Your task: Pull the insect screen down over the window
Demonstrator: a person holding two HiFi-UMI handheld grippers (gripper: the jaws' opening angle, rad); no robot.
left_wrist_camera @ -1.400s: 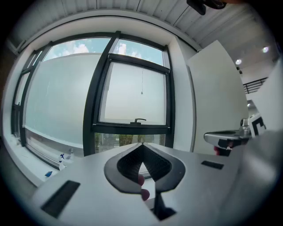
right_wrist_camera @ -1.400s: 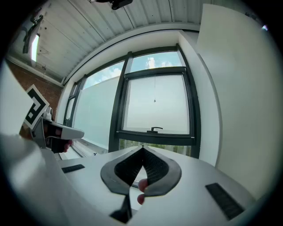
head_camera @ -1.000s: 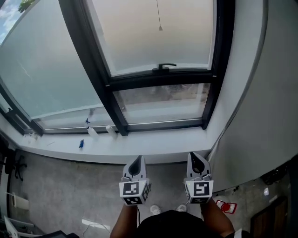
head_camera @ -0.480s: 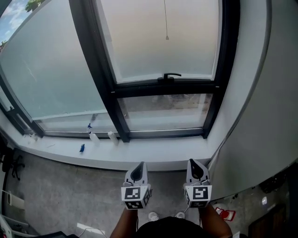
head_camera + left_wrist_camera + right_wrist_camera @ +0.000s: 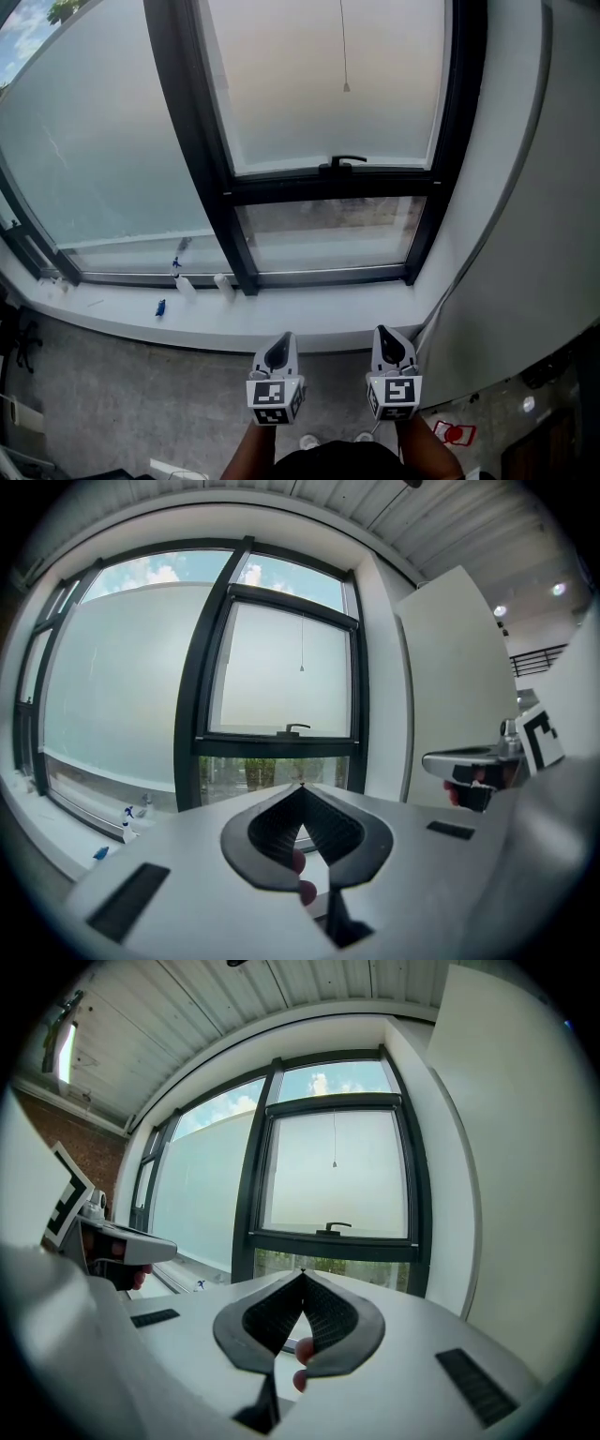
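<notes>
Nearest to me, well below the window handle (image 5: 345, 163), both tools sit side by side. The left gripper (image 5: 280, 337) has its jaws pressed together on nothing, and the right gripper (image 5: 383, 331) is the same, tips meeting with nothing between them.

Beyond them runs the white window sill (image 5: 319, 314), with a small spray bottle (image 5: 178, 279) on it, down and to the left of the handle. Then comes the dark-framed sash (image 5: 328, 186), with the handle at the middle of its lower rail.

Straight above the handle a thin pull cord (image 5: 344, 47) hangs in front of the pale pane (image 5: 281, 84), its little end piece well clear of the handle. The insect screen itself I can't make out. I judge it is rolled up out of sight above, so the pull has not begun — this is the approach.

Next I would need to raise one gripper up past the handle, open its jaws and close them on the cord's end — only then draw down.
</notes>
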